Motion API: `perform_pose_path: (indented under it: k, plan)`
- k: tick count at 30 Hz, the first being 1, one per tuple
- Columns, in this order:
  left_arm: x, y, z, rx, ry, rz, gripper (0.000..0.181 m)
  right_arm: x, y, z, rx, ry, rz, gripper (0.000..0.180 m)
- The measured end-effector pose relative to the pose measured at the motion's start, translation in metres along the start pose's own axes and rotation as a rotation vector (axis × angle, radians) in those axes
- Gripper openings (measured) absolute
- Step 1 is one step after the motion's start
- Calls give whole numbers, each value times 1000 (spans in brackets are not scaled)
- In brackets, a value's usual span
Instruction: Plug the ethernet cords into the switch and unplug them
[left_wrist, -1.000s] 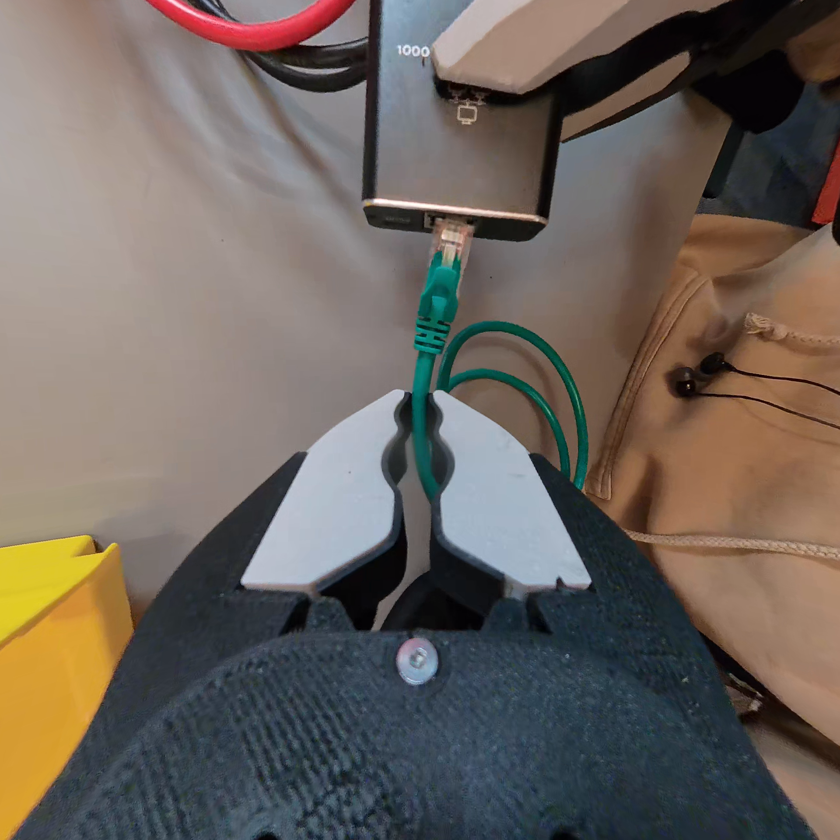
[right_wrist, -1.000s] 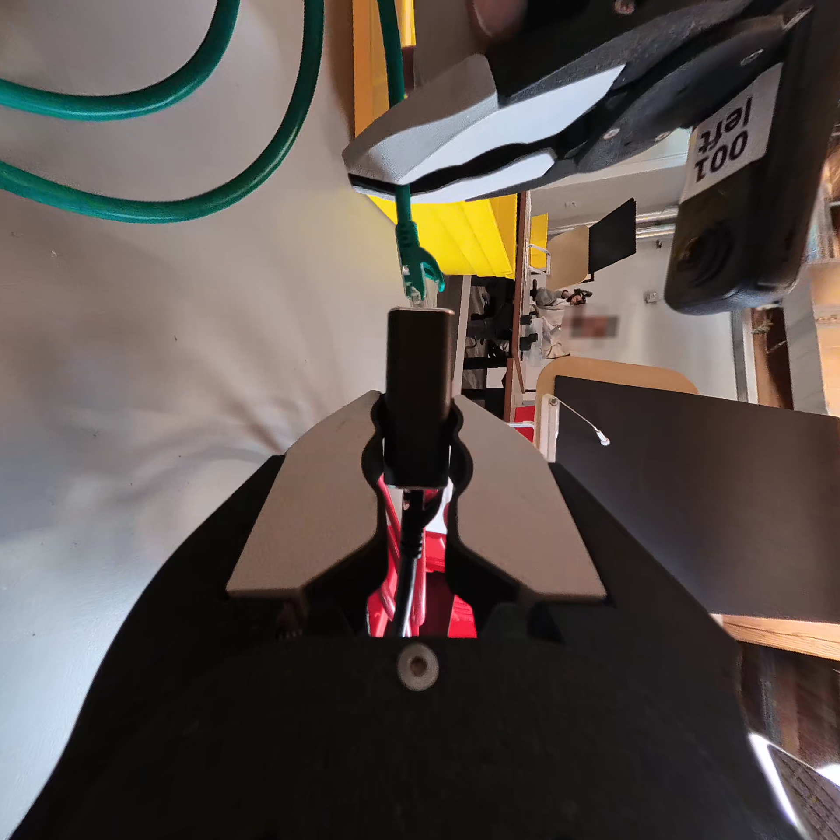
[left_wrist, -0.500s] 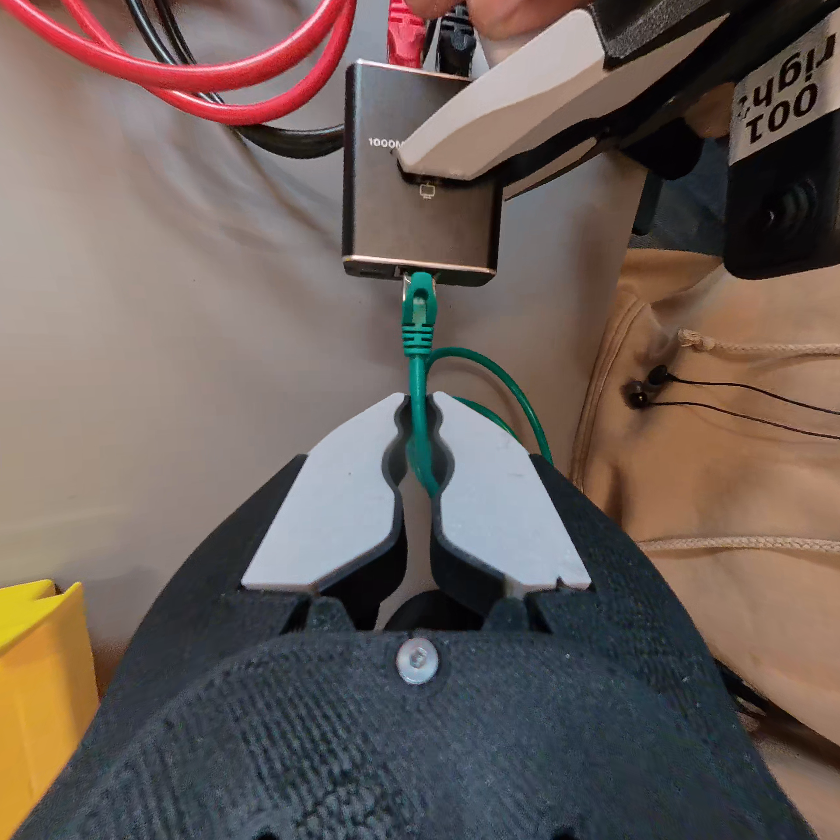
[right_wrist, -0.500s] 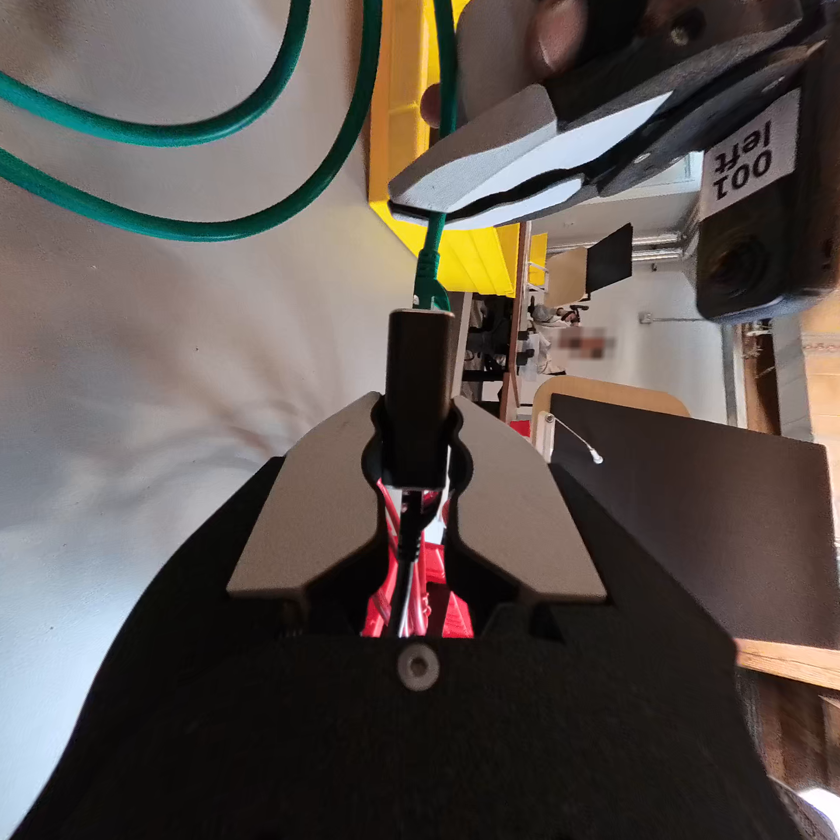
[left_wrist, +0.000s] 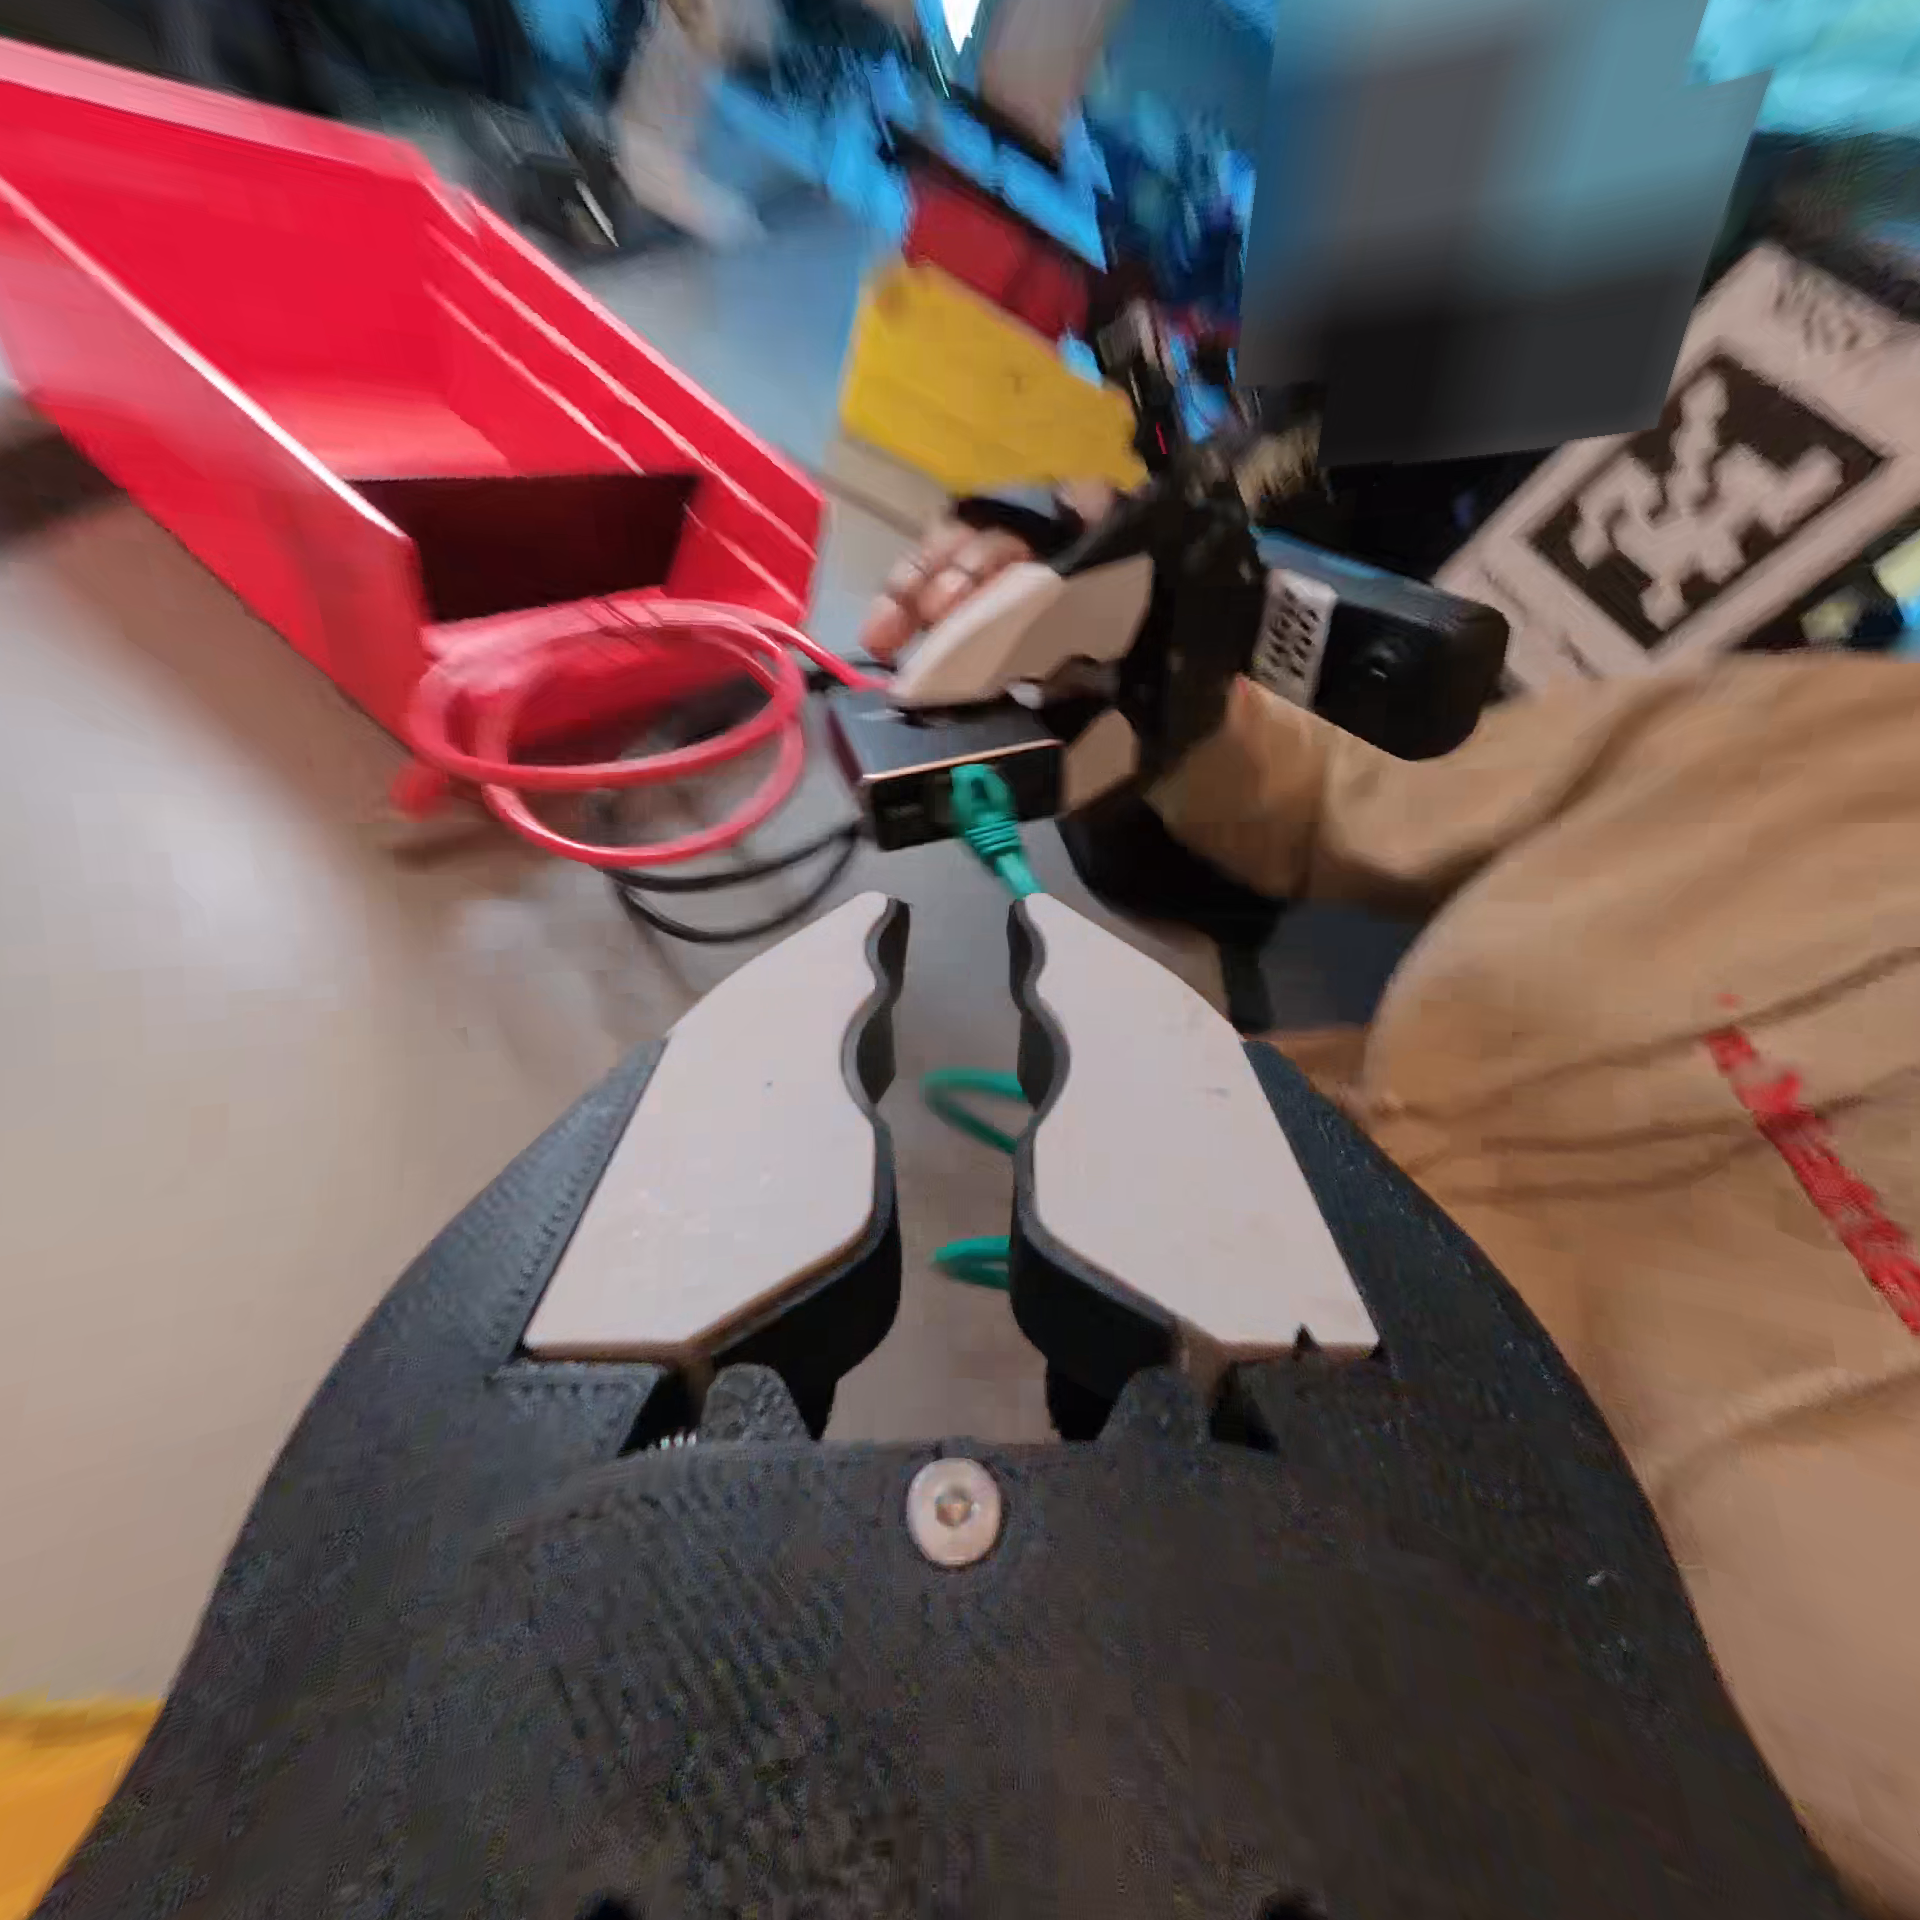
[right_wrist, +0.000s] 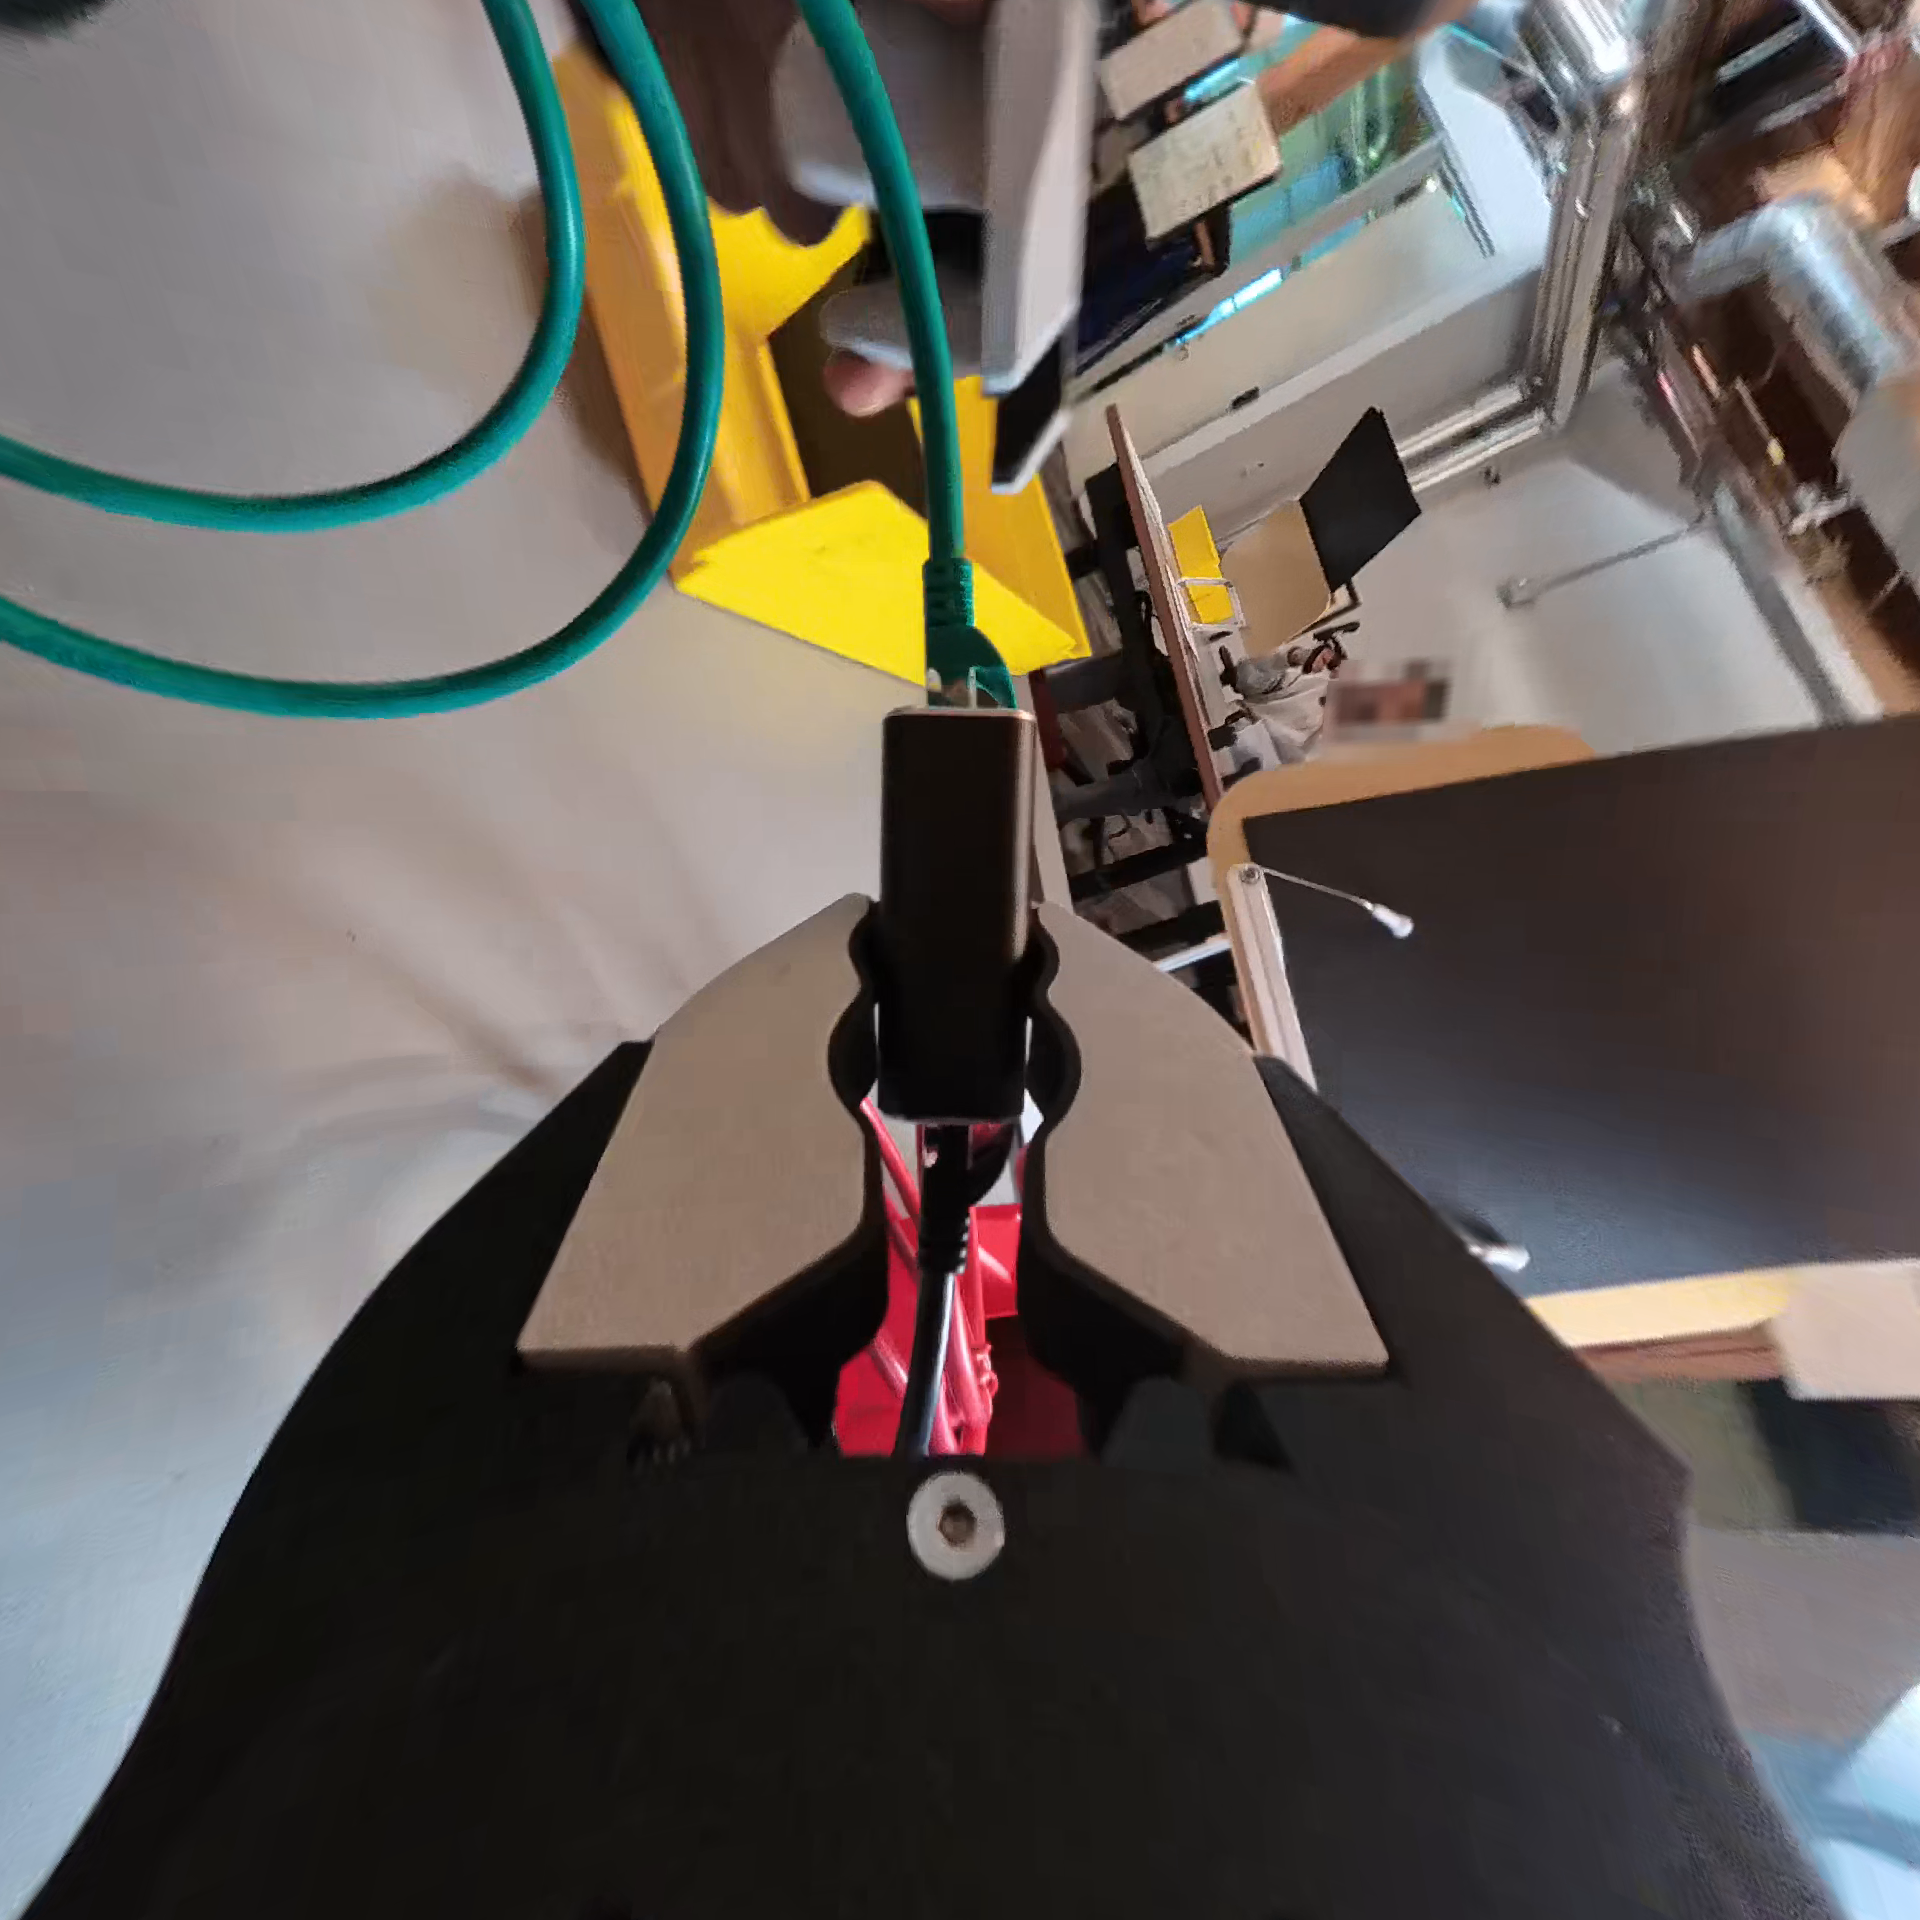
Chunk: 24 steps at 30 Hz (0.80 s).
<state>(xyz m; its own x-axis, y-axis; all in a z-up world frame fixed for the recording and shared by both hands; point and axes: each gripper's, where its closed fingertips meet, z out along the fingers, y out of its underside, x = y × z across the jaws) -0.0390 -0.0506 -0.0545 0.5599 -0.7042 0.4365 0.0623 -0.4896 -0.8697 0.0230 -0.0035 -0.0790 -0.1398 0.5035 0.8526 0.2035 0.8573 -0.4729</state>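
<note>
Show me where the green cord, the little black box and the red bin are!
green cord (right_wrist: 940, 436): right wrist view, on the straight stretch above its plug.
black box (right_wrist: 956, 904): right wrist view, on its dark top face.
red bin (left_wrist: 312, 343): left wrist view, on its inner wall.

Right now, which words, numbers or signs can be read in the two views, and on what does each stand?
None is readable.
Black-and-white marker: a pattern, no letters.
Red marks on the beige garment: blurred.
Sheets in the background: too small.
</note>
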Motion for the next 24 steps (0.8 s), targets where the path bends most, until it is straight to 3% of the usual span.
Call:
perform_pose_path:
  k: [2,5,14,19,24]
  plan:
    - [-23,-5,-15,101,-123,6,18,19,-1,-8,30,9,129,24]
    - [-40,12,-18,113,-201,20,19,57,-5,-23,106,36,311,24]
    - [-50,49,5,51,-187,-5,20,194,28,-38,245,118,549,24]
    - [-53,63,10,7,-200,12,19,240,101,-31,243,190,654,24]
    - [-56,69,12,-10,-201,4,18,215,224,-18,4,180,822,25]
